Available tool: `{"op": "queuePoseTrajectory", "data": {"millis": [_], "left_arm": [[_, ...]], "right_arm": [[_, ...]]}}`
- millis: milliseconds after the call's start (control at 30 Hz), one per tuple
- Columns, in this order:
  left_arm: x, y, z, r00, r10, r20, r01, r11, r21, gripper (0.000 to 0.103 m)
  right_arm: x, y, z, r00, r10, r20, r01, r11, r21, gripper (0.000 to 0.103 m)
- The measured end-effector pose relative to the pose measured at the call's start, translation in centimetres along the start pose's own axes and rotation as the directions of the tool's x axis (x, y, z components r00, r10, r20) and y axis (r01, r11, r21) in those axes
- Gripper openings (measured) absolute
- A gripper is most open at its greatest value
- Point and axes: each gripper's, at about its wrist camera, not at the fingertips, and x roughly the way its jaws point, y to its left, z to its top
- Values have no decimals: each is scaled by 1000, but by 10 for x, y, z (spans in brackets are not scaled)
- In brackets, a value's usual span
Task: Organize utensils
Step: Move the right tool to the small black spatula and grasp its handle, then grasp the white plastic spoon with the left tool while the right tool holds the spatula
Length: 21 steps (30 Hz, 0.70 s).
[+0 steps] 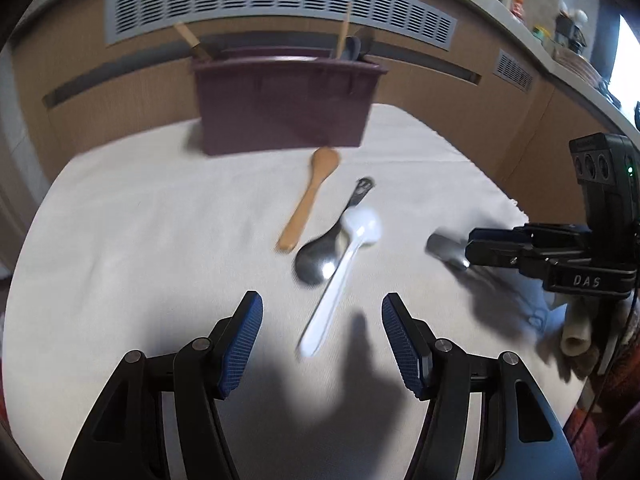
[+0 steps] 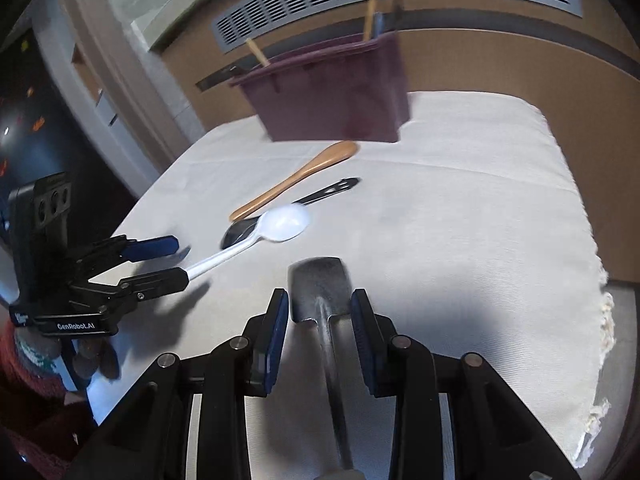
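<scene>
Left wrist view: left gripper (image 1: 322, 344), jaws spread wide with nothing pinched, hovering over the near part of the cloth-covered surface (image 1: 140, 240), the handle end of a white plastic spoon (image 1: 340, 276) lying between and just ahead of its fingertips. The spoon's bowl rests across a metal spoon (image 1: 324, 256); beside both lies a wooden spoon (image 1: 310, 196), its bowl just short of the maroon utensil holder (image 1: 280, 108) at the far edge (some handles already stand in it). Toward the right edge, the right gripper (image 1: 472, 246) is at a grey metal utensil (image 1: 444, 250). Right wrist view: right gripper (image 2: 320, 308), jaws partly drawn in on either side of the flat-bladed metal utensil (image 2: 320, 284), whose handle runs back between the pads; whether the pads actually press on it cannot be told. The left gripper (image 2: 176, 260) shows near the left edge, one finger beside the white spoon's (image 2: 256, 238) handle; the holder (image 2: 332, 96) stands at the far edge. Risks: a loose hold could let the metal utensil slip or pivot when lifted; closing on the white spoon could drag the metal spoon beneath; the views are blurred, so aim may be off.
</scene>
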Motion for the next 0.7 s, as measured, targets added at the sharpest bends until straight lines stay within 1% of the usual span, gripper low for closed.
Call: {"op": "queuePoseTrajectory", "data": {"millis": [33,67,133,167,200,267,300,333,367,467,600,700], "left_arm": [[3,-3,6,1000,-8,-4,8,1000,21,63],[7,-10,14,1000,-8,-9,8,998,61,63],[15,-24,27,1000,18,-22,-14,988,153,62],[21,-32,35,999,41,-29,-34,977,208,61],[27,-36,37,998,55,-36,-45,970,238,59],[40,-43,44,994,80,-76,-54,954,293,53],[48,-44,48,990,95,-104,-58,948,312,47],[56,-43,51,986,104,-126,-59,946,320,44],[62,-42,53,982,109,-154,-53,944,325,44],[72,-42,55,974,101,-203,-30,946,322,44],[78,-46,56,972,99,-211,-27,946,322,44],[81,-45,58,974,87,-210,-21,955,296,44]], "right_arm": [[-2,-4,0,1000,-7,7,7,1000,16,30],[-3,-6,0,1000,-14,14,14,1000,27,30],[-8,-14,0,999,-23,38,21,998,63,30],[-10,-17,0,999,-24,48,20,997,79,30],[-12,-21,0,998,-25,58,19,995,99,30],[-15,-27,-1,997,-20,69,11,991,132,32],[-16,-31,-1,997,-16,74,5,989,150,32],[-17,-33,0,997,-11,77,-2,987,162,32],[-18,-35,0,997,-5,77,-8,985,170,32],[-18,-38,0,997,8,73,-21,983,181,32],[-17,-38,0,998,10,61,-21,984,178,32],[-15,-40,-1,999,2,42,-10,981,193,34]]}}
